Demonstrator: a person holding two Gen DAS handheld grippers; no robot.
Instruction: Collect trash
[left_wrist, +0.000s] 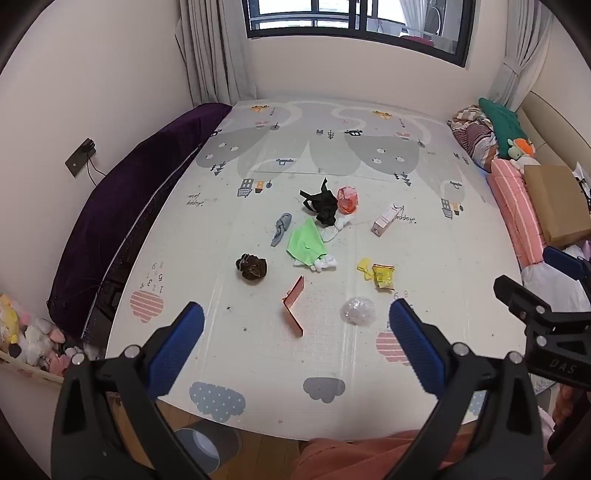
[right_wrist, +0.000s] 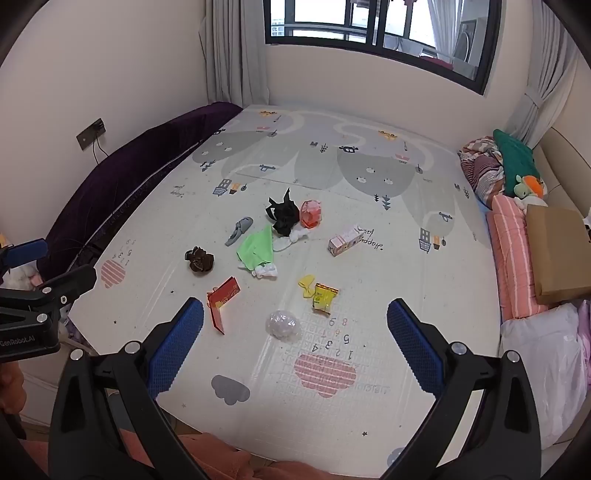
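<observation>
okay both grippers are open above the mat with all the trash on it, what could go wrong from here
1. The clear crumpled plastic ball is pale against the play mat, so it may be easy to miss or misjudge.
2. The black bag, red wrapper, green sheet and white tissue lie bunched together; one pinch might drag neighbours.
3. The left gripper and right gripper, both open, hover side by side and could collide reaching for the same pile.

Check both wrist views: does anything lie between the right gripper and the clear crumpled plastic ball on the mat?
Nothing visible does. The right gripper is open above the mat, and the clear plastic ball lies apart from other litter, with bare mat before it.
</observation>
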